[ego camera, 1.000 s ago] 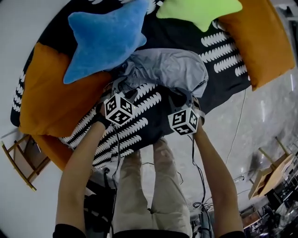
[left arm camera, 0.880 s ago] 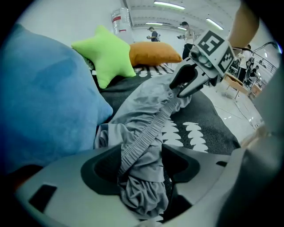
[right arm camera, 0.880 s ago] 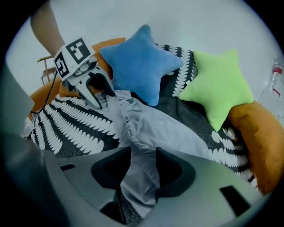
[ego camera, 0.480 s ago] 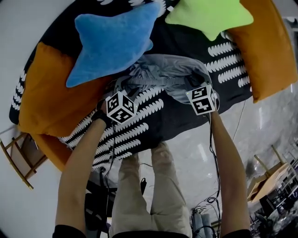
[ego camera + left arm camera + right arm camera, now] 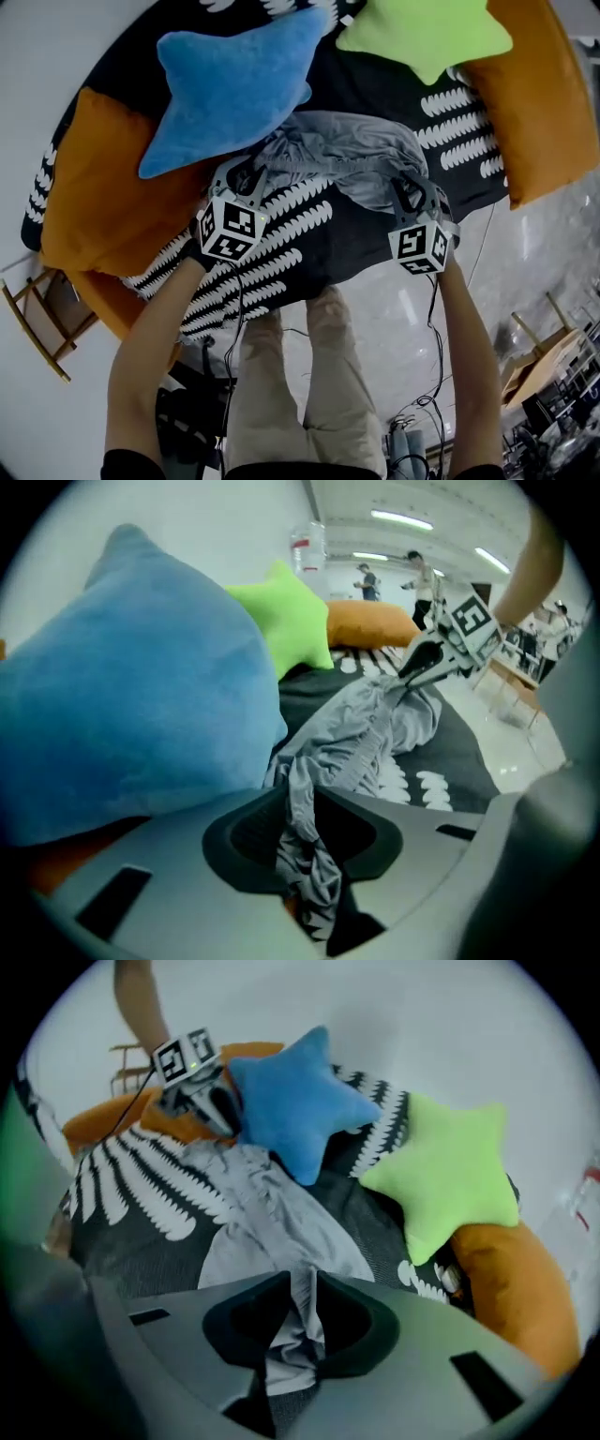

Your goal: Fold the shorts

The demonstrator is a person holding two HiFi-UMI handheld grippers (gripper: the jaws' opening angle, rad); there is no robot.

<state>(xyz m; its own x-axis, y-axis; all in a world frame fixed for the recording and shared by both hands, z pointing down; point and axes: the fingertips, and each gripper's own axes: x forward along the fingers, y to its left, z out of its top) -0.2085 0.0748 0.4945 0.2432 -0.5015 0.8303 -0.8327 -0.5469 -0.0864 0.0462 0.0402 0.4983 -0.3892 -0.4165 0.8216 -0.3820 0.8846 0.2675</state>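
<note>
On the dark cover [image 5: 309,253], just below the blue cushion [image 5: 230,84], the shorts [image 5: 347,150] lie bunched, their long axis running across from one tool to the other. The left tool [image 5: 244,176] has its jaws closing on a gathered fold at the shorts' left end, the cloth pinched between its pads and hanging in a rope below them. The right tool [image 5: 410,190] is closing too, nipping a thin pleat at the right end. Each hand thus holds its own end, so neither is nearer, and the cloth sags between them. The next move, I judge, is a shared lift and spread toward the person. Room is tight on the far side: the blue cushion touches or overhangs the shorts' left part, and the green cushion [image 5: 422,33] sits just beyond. An orange pillow [image 5: 103,178] crowds the left hand. The open ground is the near strip of cover, which ends at an edge above the floor.
</note>
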